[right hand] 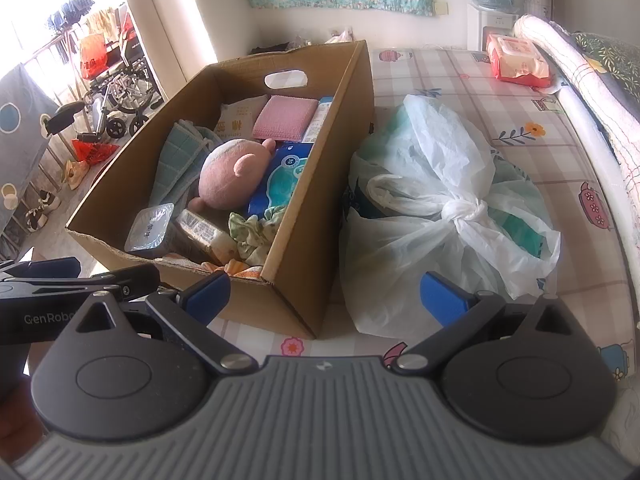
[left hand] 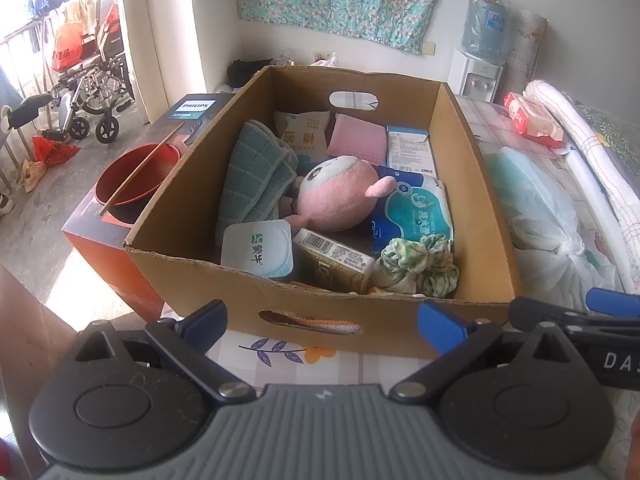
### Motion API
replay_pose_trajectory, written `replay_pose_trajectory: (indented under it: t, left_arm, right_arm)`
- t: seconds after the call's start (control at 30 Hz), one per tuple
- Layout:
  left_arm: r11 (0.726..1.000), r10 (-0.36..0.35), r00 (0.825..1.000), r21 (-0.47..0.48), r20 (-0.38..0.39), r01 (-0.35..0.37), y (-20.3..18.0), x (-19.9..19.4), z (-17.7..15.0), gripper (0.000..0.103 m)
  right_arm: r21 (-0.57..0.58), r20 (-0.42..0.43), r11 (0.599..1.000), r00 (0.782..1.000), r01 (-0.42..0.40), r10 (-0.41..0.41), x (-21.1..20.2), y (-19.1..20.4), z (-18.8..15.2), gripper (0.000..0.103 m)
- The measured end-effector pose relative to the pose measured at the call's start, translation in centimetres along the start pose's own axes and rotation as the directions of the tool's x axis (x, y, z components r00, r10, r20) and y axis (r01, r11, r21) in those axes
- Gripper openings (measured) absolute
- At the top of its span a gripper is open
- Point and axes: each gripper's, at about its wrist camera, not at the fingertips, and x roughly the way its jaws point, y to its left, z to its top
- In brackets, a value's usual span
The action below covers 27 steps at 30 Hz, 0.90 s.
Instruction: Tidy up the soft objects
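An open cardboard box (left hand: 476,184) stands on the patterned bed sheet. Inside lie a pink plush toy (left hand: 336,196), a teal folded cloth (left hand: 256,176), a pink cloth pad (left hand: 358,138), a green scrunchie (left hand: 420,266), a wet-wipes pack (left hand: 416,210), a yogurt cup (left hand: 258,250) and cartons. The box also shows in the right wrist view (right hand: 320,184), with the plush (right hand: 230,176). My left gripper (left hand: 322,324) is open and empty, in front of the box's near wall. My right gripper (right hand: 324,294) is open and empty, near the box's front right corner.
A knotted white plastic bag (right hand: 440,208) lies right of the box. A red tissue pack (right hand: 516,60) sits far back by a rolled quilt (right hand: 592,92). Left of the box, a red bowl (left hand: 136,178) with a chopstick rests on a Philips carton (left hand: 192,110). A wheelchair (left hand: 92,92) stands beyond.
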Motion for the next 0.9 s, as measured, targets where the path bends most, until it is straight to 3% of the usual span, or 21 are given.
replay_pose_trajectory:
  t: [0.9]
  left_arm:
    - [1.000,-0.003,1.000,-0.005,-0.011,0.003,0.09,0.23,-0.06,0.102]
  right_arm:
    - [-0.001,-0.010,1.000,1.000,0.002,-0.002,0.29,-0.10,-0.08,0.102]
